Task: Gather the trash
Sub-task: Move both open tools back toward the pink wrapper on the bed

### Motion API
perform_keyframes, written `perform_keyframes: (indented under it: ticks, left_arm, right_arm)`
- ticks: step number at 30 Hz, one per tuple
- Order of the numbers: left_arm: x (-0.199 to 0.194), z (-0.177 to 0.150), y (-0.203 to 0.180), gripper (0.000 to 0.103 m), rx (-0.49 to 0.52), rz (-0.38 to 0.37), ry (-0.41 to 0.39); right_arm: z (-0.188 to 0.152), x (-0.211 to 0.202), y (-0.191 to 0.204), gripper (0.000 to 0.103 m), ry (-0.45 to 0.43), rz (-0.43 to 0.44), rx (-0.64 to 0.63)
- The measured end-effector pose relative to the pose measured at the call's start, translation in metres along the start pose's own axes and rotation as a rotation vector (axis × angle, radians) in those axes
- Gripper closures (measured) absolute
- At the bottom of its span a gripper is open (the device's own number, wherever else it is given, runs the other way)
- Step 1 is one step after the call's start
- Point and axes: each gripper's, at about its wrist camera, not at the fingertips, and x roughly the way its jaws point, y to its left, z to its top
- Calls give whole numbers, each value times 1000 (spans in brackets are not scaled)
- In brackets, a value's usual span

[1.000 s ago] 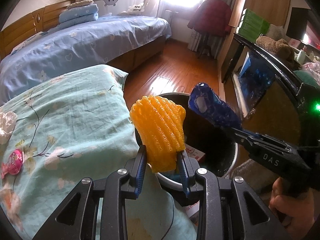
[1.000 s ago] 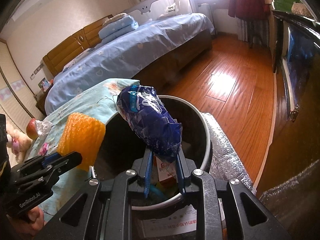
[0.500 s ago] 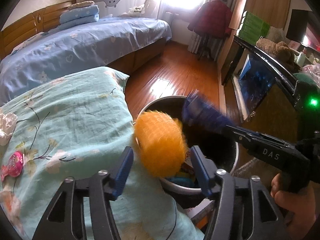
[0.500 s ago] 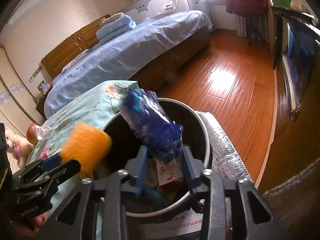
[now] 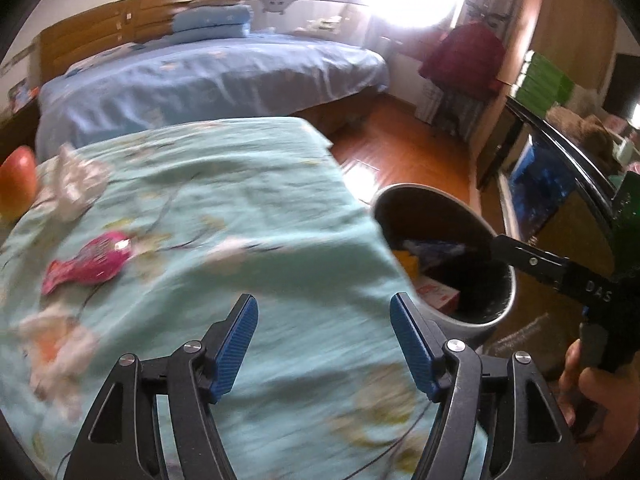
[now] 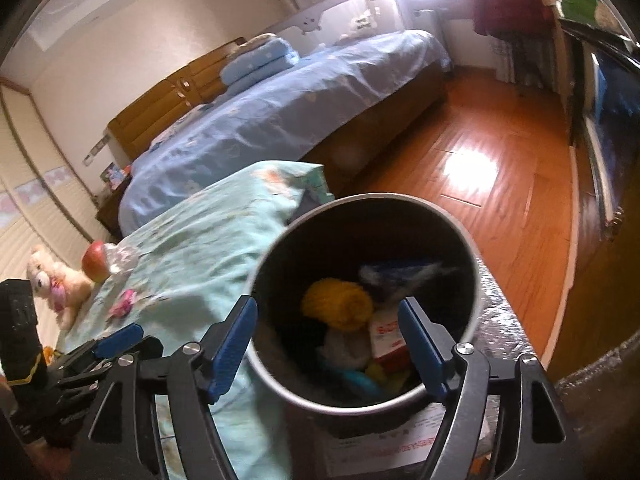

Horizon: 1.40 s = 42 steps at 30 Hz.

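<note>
Both grippers are spread wide and hold nothing. The left gripper [image 5: 324, 340] hangs over the teal floral bedcover [image 5: 240, 220], and the right gripper [image 6: 326, 342] is poised over the mouth of the trash bin [image 6: 476, 296], which sits just ahead of and below its fingers.

Inside the bin lie an orange foam fruit net [image 6: 336, 306], a blue crinkled wrapper [image 6: 400, 274] and a red-and-white carton [image 6: 386, 338], so 2 or more pieces look already collected.

The next piece is probably the pink candy wrapper [image 5: 86, 266]. It lies flat on the bedcover, ahead of and well to the left of the left fingers, its long axis running left-to-right with a slight upward tilt toward the right. The left gripper is clearly the nearer one; the right is beside the bin, further away.

Beyond the wrapper sits a crumpled clear plastic film [image 5: 76, 188] next to an apple [image 5: 16, 182]. Nothing stands between the left fingers and the wrapper, though the soft cover may bunch under a pinch.
</note>
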Motion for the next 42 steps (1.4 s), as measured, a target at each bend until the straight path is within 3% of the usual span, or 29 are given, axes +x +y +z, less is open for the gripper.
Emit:
perform_keyframes:
  ticks: [16, 27, 33, 42]
  left_arm:
    - [-61, -27, 87, 35, -141, 145, -48]
    - [-81, -28, 140, 35, -212, 222, -59]
    - [-75, -14, 165, 35, -220, 241, -56]
    - [-37, 41, 202, 35, -175, 237, -35]
  right_arm:
    - [-22, 39, 95, 20, 85, 144, -141]
    - [-29, 66, 166, 20, 147, 257, -348]
    - [-33, 87, 197, 20, 204, 305, -481]
    - [-31, 120, 243, 20, 261, 371, -699]
